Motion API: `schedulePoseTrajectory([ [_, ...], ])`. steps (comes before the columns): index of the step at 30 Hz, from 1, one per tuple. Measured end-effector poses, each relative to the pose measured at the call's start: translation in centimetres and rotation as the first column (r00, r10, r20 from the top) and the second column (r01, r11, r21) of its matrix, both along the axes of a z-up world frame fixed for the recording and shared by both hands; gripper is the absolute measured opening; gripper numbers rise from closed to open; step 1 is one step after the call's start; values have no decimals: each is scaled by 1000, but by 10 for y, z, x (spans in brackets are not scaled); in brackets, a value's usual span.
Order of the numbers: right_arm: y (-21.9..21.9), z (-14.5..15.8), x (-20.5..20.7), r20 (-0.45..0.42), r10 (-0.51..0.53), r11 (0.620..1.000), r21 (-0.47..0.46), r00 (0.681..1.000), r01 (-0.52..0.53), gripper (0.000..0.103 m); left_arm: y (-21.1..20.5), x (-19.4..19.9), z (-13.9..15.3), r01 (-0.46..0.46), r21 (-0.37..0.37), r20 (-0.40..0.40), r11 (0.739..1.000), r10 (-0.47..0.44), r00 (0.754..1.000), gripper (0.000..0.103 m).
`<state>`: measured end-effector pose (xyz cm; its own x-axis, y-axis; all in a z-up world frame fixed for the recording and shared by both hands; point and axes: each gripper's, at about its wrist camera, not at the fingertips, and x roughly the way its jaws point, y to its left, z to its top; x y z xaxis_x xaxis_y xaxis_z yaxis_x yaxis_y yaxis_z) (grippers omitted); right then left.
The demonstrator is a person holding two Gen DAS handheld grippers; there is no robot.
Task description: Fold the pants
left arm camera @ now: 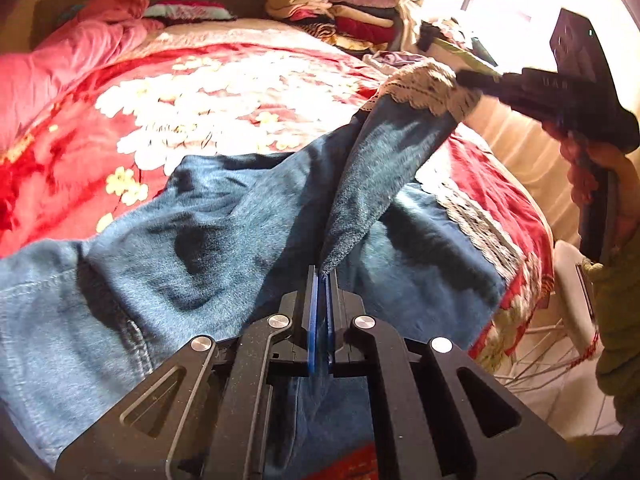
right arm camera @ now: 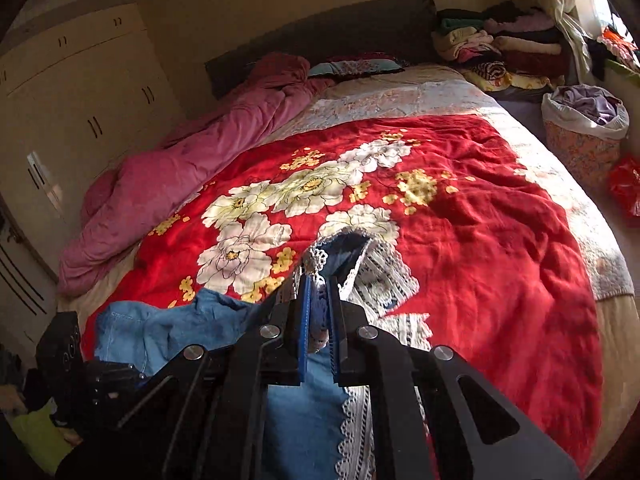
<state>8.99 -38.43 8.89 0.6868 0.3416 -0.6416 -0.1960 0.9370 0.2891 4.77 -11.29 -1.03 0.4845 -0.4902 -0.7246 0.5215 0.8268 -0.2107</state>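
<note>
Denim pants [left arm camera: 224, 216] with white lace trim at the leg ends lie spread across the near part of a red floral blanket [right arm camera: 472, 232] on a bed. In the left wrist view the waist end with its stitched seams fills the 8 o'clock area, while one leg rises as a taut band from the centre toward 2 o'clock.

The left gripper [left arm camera: 322, 280] has its jaws together, clamped on a fold of the denim at the lower end of that raised band; the cloth passes between the blue pads and hangs out below them. The right gripper [right arm camera: 320, 276] is likewise closed on the pants, its pads pinching the lace hem [right arm camera: 320, 258] of the lifted leg, so that the cuff stands up above the blanket at the centre of the right wrist view. Seen from the left wrist camera, that gripper sits at 2 o'clock, blurred, held by a hand [left arm camera: 600, 172] in a green sleeve [left arm camera: 618, 320]. The second leg lies flat beneath, its lace band [left arm camera: 476, 220] stretched across the blanket toward 3 o'clock.

A crumpled pink quilt [right arm camera: 192, 168] runs along the bed's edge at 9 to 10 o'clock in the right wrist view. Folded clothes [right arm camera: 500, 44] are stacked at 1 o'clock beside the headboard, and a basket of laundry [right arm camera: 584, 136] stands at 2 o'clock.
</note>
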Motion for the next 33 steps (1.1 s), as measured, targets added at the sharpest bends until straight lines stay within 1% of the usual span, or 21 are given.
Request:
schedulePoseTrajectory([
  [3, -16, -6, -37, -35, -12, 1000, 21, 999, 12, 7, -4, -20, 10, 51, 26, 31, 998, -52, 998, 0],
  [5, -23, -12, -57, -70, -14, 1000, 12, 997, 15, 7, -6, -34, 13, 87, 52, 49, 995, -89, 995, 0],
  [9, -32, -36, -84, -145, -24, 1000, 16, 989, 26, 7, -14, -54, 0, 132, 96, 31, 987, -136, 990, 0],
  [13, -34, -63, -96, -212, -30, 1000, -5, 977, 29, 7, -17, -58, -12, 134, 124, 3, 983, -135, 991, 0],
  [15, -38, -72, -99, -223, -42, 999, -9, 974, 41, 7, -19, -60, -10, 141, 131, 8, 981, -143, 990, 0],
  [17, -44, -74, -102, -219, -82, 996, -62, 972, 70, 7, -23, -61, -12, 147, 157, 5, 977, -150, 989, 0],
  [18, -48, -75, -103, -220, -94, 993, -88, 971, 77, 7, -25, -61, -14, 148, 166, -4, 975, -150, 989, 0],
  [20, -57, -79, -106, -233, -114, 991, -99, 966, 93, 7, -28, -60, -21, 159, 165, -31, 973, -156, 987, 0],
  [21, -61, -80, -109, -231, -122, 989, -110, 965, 99, 7, -30, -60, -25, 165, 167, -41, 972, -161, 986, 0],
  [22, -61, -78, -113, -213, -108, 990, -110, 971, 86, 8, -31, -60, -27, 168, 171, -47, 971, -162, 986, 0],
  [23, -60, -76, -116, -204, -70, 995, -82, 976, 54, 11, -33, -59, -30, 172, 175, -56, 969, -165, 985, 0],
  [24, -57, -74, -119, -202, -33, 999, -49, 979, 23, 15, -34, -60, -32, 171, 178, -57, 969, -163, 985, 0],
  [25, -53, -71, -121, -188, -17, 999, -32, 982, 12, 32, -34, -59, -32, 171, 180, -59, 969, -163, 985, 0],
  [26, -49, -70, -122, -175, 1, 1000, -25, 985, -5, 47, -34, -59, -32, 170, 179, -58, 969, -163, 985, 0],
  [27, -44, -69, -121, -170, 15, 999, -34, 985, -21, 47, -34, -59, -31, 169, 177, -58, 970, -161, 985, 0],
  [28, -39, -70, -120, -169, 25, 998, -49, 985, -34, 47, -33, -59, -31, 168, 176, -58, 970, -160, 985, 0],
  [30, -33, -78, -113, -197, 26, 997, -68, 980, -40, 47, -33, -59, -31, 165, 174, -59, 971, -157, 986, 0],
  [31, -30, -82, -110, -210, 42, 997, -56, 977, -55, 30, -33, -58, -31, 163, 176, -59, 971, -154, 986, 0],
  [32, -27, -85, -108, -218, 64, 995, -56, 974, -78, 7, -33, -58, -30, 160, 180, -54, 971, -152, 987, 0],
  [33, -25, -85, -109, -210, 61, 993, -86, 976, -81, 7, -33, -59, -29, 156, 181, -45, 971, -150, 988, 0],
])
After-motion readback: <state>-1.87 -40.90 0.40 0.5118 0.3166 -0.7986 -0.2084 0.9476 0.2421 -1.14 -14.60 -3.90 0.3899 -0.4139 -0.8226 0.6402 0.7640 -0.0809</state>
